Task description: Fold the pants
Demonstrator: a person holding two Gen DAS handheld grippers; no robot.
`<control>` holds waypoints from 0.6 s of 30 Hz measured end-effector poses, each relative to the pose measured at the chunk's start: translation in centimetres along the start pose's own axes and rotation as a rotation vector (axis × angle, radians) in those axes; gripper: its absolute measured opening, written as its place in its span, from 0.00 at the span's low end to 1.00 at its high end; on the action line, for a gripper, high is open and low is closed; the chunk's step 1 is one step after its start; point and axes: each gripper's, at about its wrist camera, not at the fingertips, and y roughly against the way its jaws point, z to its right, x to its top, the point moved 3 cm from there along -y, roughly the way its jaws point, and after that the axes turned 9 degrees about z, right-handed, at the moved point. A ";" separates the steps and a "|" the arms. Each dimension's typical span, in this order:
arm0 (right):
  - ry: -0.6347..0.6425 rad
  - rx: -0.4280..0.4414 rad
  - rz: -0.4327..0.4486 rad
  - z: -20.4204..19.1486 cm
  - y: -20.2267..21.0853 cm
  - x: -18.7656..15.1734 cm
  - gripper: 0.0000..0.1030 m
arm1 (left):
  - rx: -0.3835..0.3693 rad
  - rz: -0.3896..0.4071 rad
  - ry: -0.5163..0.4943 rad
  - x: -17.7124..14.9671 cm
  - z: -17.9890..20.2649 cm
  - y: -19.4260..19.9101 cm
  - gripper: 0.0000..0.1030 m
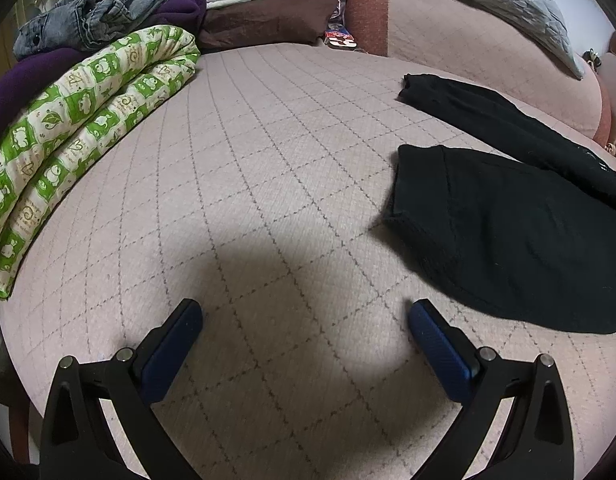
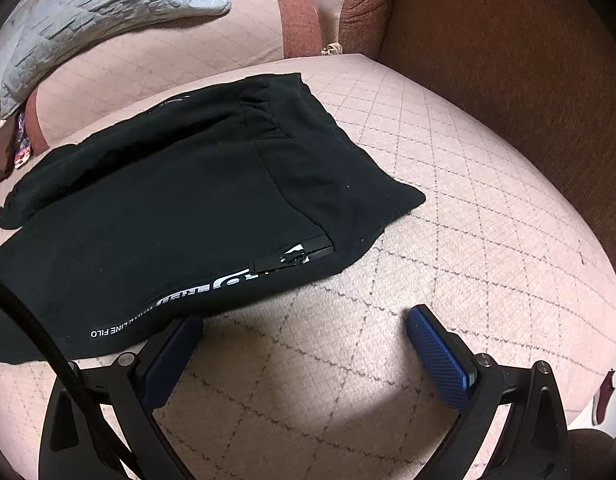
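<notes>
Both tongs hung spread wide and empty over the quilted cover (image 1: pixel 267 184): left gripper (image 1: pixel 305 314), right gripper (image 2: pixel 303 324). Black pants (image 2: pixel 179 200) lay part-folded just beyond the right gripper. I'd pinch both layers at the edge, then fold without dragging; far blankets (image 1: pixel 87 92) stay clear.

Left tongs (image 1: pixel 305 312) spread wide and empty, right tongs (image 2: pixel 305 318) likewise wide, both angled downward

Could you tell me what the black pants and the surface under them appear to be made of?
The black pants look like a matte, soft knit, possibly fleece: fuzzy edges, gathered elastic waistband, a zip pocket with printed lettering. The pink cover beneath looks like a quilted woven textile, with stitched diamond lines across a fine-grained surface.
</notes>
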 end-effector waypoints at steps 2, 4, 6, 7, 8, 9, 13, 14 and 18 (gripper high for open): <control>0.003 -0.003 0.005 0.0 0.2 0.0 1.00 | -0.006 0.008 0.008 0.1 -0.1 0.4 1.00; 0.010 -0.010 0.017 -0.1 0.4 0.1 1.00 | -0.013 0.036 0.022 0.4 -0.2 1.1 1.00; 0.018 -0.024 0.033 -0.2 0.8 0.0 0.97 | -0.021 0.059 0.036 0.7 -0.3 1.7 1.00; 0.016 -0.027 0.043 -0.1 1.1 -0.1 0.96 | -0.020 0.077 0.046 0.7 -0.5 2.2 1.00; 0.013 -0.025 0.050 -0.1 1.4 -0.1 0.95 | -0.016 0.089 0.047 0.7 -0.5 2.5 1.00; 0.012 -0.021 0.059 0.0 1.6 -0.1 0.94 | -0.015 0.103 0.045 0.7 -0.5 2.8 1.00; 0.045 -0.030 0.118 -0.6 3.0 0.0 0.93 | -0.048 0.121 0.057 0.9 -0.5 3.3 1.00; 0.059 -0.033 0.142 -0.9 3.5 0.1 0.93 | -0.054 0.122 0.061 1.0 -0.4 3.3 1.00; 0.106 -0.043 0.216 -1.8 4.9 0.5 0.93 | -0.058 0.134 0.033 1.2 0.5 3.5 1.00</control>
